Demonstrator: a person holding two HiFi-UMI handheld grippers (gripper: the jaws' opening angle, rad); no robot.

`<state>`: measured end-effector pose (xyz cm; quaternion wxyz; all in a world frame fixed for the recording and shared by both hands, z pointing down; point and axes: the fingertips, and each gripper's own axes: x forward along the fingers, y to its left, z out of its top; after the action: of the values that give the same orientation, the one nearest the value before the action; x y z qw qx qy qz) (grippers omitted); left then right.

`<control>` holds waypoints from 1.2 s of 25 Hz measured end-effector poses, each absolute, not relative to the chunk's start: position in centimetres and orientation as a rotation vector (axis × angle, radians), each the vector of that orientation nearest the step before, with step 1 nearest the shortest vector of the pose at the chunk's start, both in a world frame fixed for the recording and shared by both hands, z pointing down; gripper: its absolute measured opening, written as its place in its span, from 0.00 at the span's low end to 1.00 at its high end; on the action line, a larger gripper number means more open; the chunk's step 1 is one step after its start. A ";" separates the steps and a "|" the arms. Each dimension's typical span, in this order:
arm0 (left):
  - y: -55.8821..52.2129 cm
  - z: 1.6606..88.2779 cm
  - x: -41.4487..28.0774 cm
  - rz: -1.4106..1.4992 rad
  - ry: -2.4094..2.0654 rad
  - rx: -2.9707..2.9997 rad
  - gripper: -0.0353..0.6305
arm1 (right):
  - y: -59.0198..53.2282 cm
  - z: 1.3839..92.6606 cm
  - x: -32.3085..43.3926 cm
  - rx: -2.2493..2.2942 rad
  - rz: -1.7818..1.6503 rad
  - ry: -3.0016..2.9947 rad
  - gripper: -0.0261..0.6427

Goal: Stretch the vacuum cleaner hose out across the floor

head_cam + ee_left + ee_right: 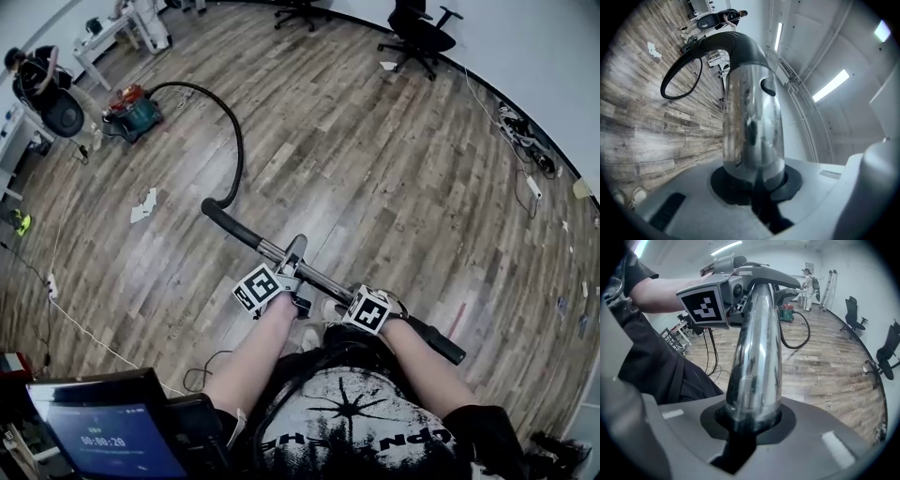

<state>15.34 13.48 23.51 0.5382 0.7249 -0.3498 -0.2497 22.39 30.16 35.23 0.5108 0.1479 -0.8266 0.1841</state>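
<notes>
A teal and red vacuum cleaner point(131, 111) stands far left on the wood floor. Its black hose point(235, 141) curves in an arc to a black bent handle point(214, 208), which joins a chrome wand point(277, 251) running down-right to a dark end point(448, 349). My left gripper point(292, 267) is shut on the wand near its upper part. My right gripper point(366, 305) is shut on it lower down. The left gripper view has the chrome wand point(752, 126) clamped in the left gripper point(754, 183), with the hose point(675, 84) looping beyond. In the right gripper view, the right gripper point(752, 420) clamps the wand point(757, 362); the vacuum cleaner point(787, 312) stands behind.
Office chairs point(417, 33) stand at the back wall, with a person point(37, 75) by desks at far left. Cables and a power strip point(527, 164) lie along the right wall. A paper scrap point(142, 206) lies on the floor. A screen point(103, 431) sits at bottom left.
</notes>
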 end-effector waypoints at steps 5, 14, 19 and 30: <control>15.3 24.0 16.7 -0.576 -0.774 1.736 0.12 | 32.2 35.5 23.4 0.421 0.462 -1.948 0.15; 15.5 22.1 18.9 -0.552 -0.722 1.768 0.12 | 32.4 34.1 24.5 0.495 0.469 -1.960 0.15; 15.8 21.5 20.5 -0.553 -0.733 1.771 0.12 | 32.7 33.6 26.1 0.484 0.465 -1.968 0.15; 20.2 22.0 32.1 -0.570 -0.794 1.769 0.12 | 36.6 34.1 38.1 0.437 0.431 -2.006 0.15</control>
<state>32.07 20.25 21.96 0.5315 0.7414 -0.3327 -0.2391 38.14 36.60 34.09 0.4987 0.1806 -0.8288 0.1781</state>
